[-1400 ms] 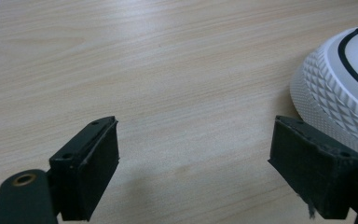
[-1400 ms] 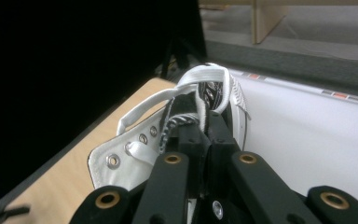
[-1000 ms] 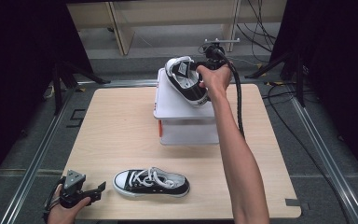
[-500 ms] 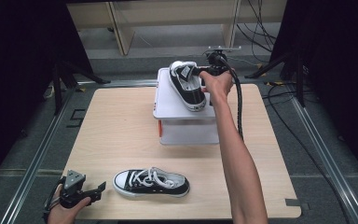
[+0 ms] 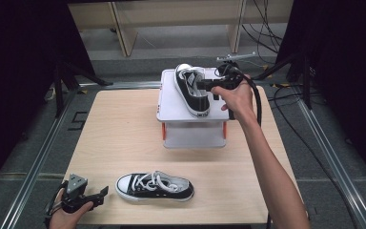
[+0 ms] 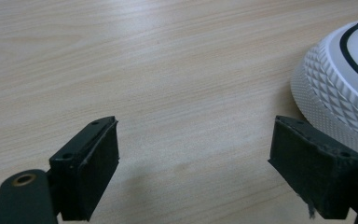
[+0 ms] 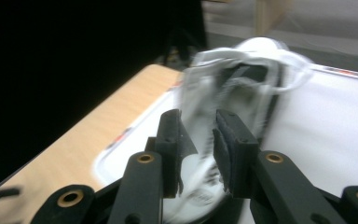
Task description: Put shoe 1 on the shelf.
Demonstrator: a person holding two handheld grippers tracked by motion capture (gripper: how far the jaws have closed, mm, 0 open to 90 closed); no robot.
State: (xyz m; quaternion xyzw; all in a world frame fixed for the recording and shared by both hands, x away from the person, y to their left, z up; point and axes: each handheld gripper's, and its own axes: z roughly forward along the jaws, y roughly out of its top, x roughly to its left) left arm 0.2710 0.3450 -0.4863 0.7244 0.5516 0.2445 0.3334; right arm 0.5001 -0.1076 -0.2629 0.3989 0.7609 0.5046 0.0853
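Right claw [image 5: 208, 86] pinches the side wall of a black-and-white sneaker [image 5: 193, 90], jaws nearly together; sneaker sits on the white stand [image 5: 171, 102] at the desk's [image 5: 124, 129] far edge. Left claw [image 5: 101, 194] rests at the near left corner, jaws spread wide, holding nothing, just beside the second sneaker's [image 5: 155, 186] toe. Two sneakers, one stand.

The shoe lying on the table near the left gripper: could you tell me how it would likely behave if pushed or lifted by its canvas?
The shoe rests flat on its sole, so a push would probably slide it, not roll it. Its textured rubber toe may grip the table and make it pivot. Its canvas upper looks soft, so it would likely sag when lifted by that, and the loose laces could snag.
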